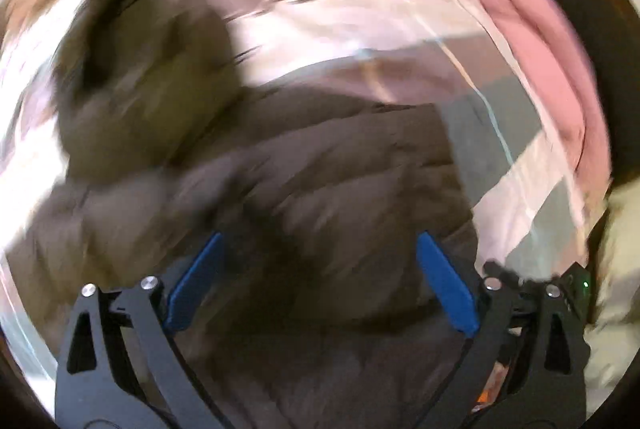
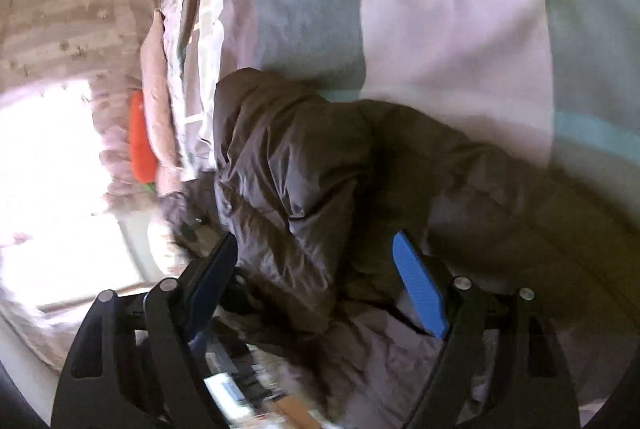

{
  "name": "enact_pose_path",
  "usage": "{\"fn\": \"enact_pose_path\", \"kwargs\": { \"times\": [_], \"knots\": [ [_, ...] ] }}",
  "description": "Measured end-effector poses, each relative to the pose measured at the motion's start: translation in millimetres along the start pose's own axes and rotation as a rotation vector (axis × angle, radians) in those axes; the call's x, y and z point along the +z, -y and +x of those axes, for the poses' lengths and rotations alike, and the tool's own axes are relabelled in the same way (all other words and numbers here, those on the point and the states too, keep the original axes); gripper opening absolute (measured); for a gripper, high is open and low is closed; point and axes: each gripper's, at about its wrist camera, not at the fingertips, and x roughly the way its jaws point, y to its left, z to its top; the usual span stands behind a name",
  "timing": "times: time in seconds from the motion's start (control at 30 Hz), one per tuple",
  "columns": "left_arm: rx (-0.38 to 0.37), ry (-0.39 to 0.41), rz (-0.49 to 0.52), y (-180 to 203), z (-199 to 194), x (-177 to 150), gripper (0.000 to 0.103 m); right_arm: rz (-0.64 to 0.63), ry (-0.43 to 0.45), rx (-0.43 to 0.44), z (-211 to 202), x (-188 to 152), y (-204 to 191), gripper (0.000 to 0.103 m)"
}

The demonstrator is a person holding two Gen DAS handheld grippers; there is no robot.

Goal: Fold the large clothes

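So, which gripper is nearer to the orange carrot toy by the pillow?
Right. The right gripper hangs open over the brown jacket, with the carrot toy just beyond. The left gripper's blurred view shows no toy.

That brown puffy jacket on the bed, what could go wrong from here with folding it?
1. The jacket lies bunched in a heap on the bedspread, so a fold may trap creases or a sleeve.
2. Both the left gripper and right gripper stand open with nothing pinched; the slick, puffy fabric could slip when grabbed.
3. The left wrist view is badly blurred, so a grab might miss.
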Motion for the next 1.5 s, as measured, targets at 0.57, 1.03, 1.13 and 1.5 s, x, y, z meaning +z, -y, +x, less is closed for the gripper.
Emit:
{"fn": "enact_pose_path", "kwargs": {
  "times": [0.57,1.03,1.13,1.5],
  "knots": [
    [0.218,-0.251,0.133,91,171,56,0.101,0.0,-0.067,-0.123,17,44,34,0.018],
    [0.103,-0.166,-0.103,23,107,0,0.101,-0.641,-0.039,-0.503,70,29,-73,0.038],
    [0.131,-0.208,-0.08,16,130,-7,0.101,-0.673,-0.041,-0.561,74,16,-49,0.038],
    [0.078,-0.134,-0.088,7,92,-22,0.101,-0.743,-0.017,-0.622,60,-8,-51,0.05]
  ]
}}
